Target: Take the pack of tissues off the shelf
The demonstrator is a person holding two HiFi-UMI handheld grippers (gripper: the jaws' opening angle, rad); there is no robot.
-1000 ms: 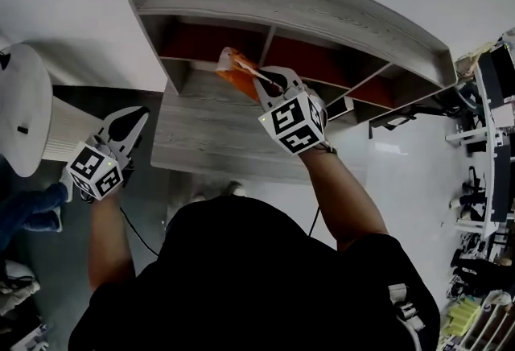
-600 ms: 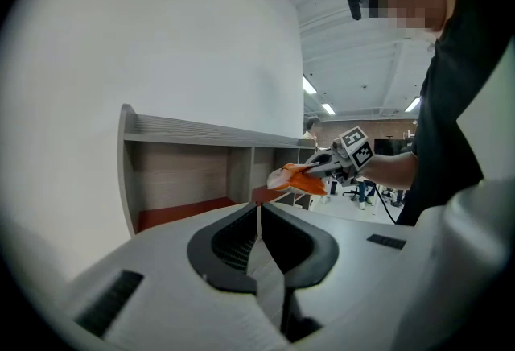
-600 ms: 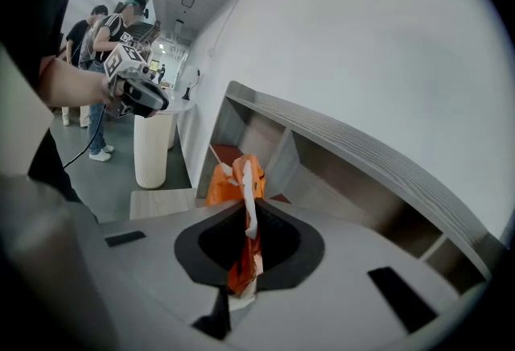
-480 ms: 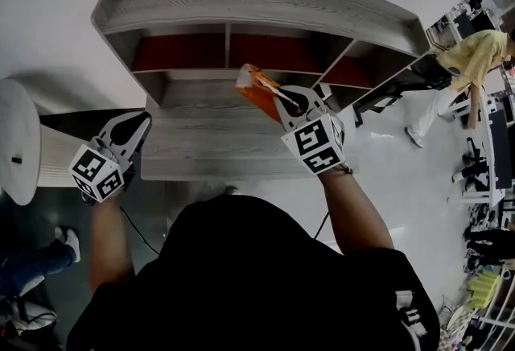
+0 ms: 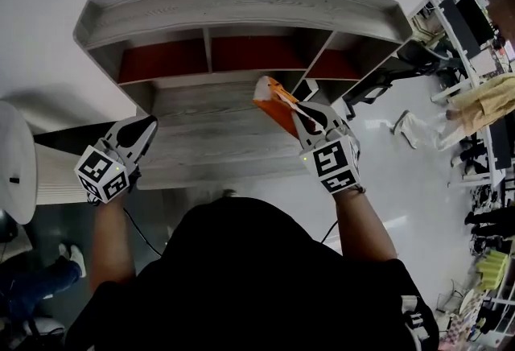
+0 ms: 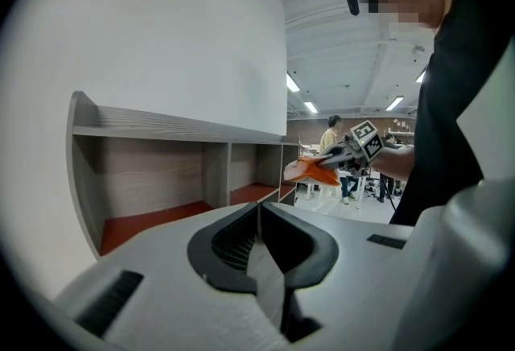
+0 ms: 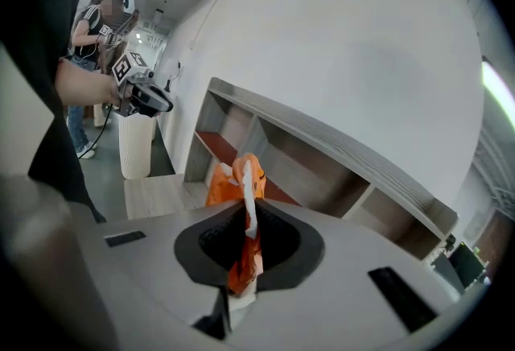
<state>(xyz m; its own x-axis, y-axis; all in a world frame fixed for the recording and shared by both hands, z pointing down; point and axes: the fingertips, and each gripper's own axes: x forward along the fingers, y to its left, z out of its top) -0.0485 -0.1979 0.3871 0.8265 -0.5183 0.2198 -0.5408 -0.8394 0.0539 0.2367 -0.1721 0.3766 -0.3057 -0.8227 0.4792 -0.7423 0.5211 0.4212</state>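
The pack of tissues (image 5: 272,98) is an orange plastic pack with a white seam. My right gripper (image 5: 299,113) is shut on its end and holds it in the air in front of the shelf (image 5: 241,7), over the lower wooden ledge (image 5: 201,144). In the right gripper view the pack (image 7: 227,183) sticks out from between the closed jaws of the right gripper (image 7: 245,216). My left gripper (image 5: 146,125) hangs by the ledge's left end, shut and empty. The left gripper view shows its jaws together at the left gripper's (image 6: 259,208) tips, with the pack (image 6: 310,171) off to the right.
The shelf has three open compartments with red floors (image 5: 165,61). A white ribbed cylinder (image 7: 137,144) stands to the left of the ledge. Desks and equipment (image 5: 471,15) and a person in yellow (image 5: 487,100) are at the right, over a glossy floor.
The right gripper has drawn the orange pack out from the shelf opening and to the right. The left gripper has shifted slightly toward the ledge's left end.
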